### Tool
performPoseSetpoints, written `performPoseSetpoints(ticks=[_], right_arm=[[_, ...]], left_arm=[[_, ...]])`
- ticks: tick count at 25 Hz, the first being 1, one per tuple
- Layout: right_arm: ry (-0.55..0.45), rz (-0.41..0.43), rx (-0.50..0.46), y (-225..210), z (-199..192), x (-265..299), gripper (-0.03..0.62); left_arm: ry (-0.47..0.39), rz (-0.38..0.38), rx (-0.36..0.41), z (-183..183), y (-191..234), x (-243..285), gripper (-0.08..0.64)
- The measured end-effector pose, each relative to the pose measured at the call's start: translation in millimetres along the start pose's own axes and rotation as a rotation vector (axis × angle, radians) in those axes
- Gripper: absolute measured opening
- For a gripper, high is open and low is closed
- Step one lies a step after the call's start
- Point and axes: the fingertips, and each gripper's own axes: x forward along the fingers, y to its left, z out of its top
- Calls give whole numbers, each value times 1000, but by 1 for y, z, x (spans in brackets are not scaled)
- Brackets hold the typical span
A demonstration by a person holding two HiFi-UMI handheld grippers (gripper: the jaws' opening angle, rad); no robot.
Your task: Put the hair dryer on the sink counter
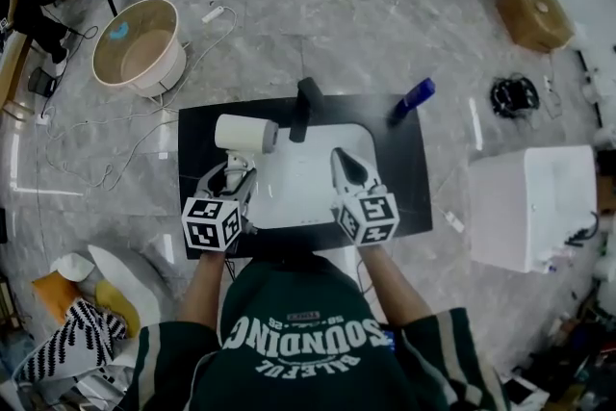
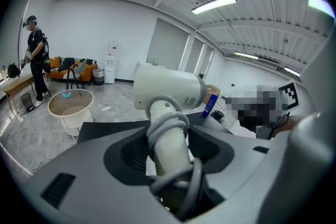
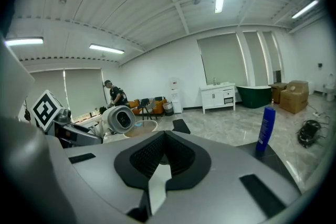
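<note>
The white hair dryer [image 1: 244,133] hangs over the left rear corner of the white sink basin [image 1: 310,191], which is set in a black counter [image 1: 404,170]. My left gripper [image 1: 234,170] is shut on its handle. In the left gripper view the handle, with the grey cord looped round it, stands between the jaws, and the hair dryer's barrel [image 2: 168,91] points right above my left gripper [image 2: 169,144]. My right gripper [image 1: 345,159] hovers over the basin's right side, shut and holding nothing. In its own view the right gripper [image 3: 164,157] has the hair dryer [image 3: 119,119] to its left.
A black faucet [image 1: 304,107] rises behind the basin. A blue bottle [image 1: 414,98] stands at the counter's back right. On the floor are a round beige tub [image 1: 140,43], a white box [image 1: 532,205], cardboard boxes [image 1: 535,14] and loose cables. A person [image 2: 35,55] stands far off.
</note>
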Motion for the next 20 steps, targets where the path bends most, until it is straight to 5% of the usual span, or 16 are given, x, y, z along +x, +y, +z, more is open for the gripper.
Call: performPoseSetpoints(ticks=[20], right_arm=[[171, 19, 2, 23, -56, 35, 0]], left_arm=[[124, 130, -169, -89, 75, 18, 224]])
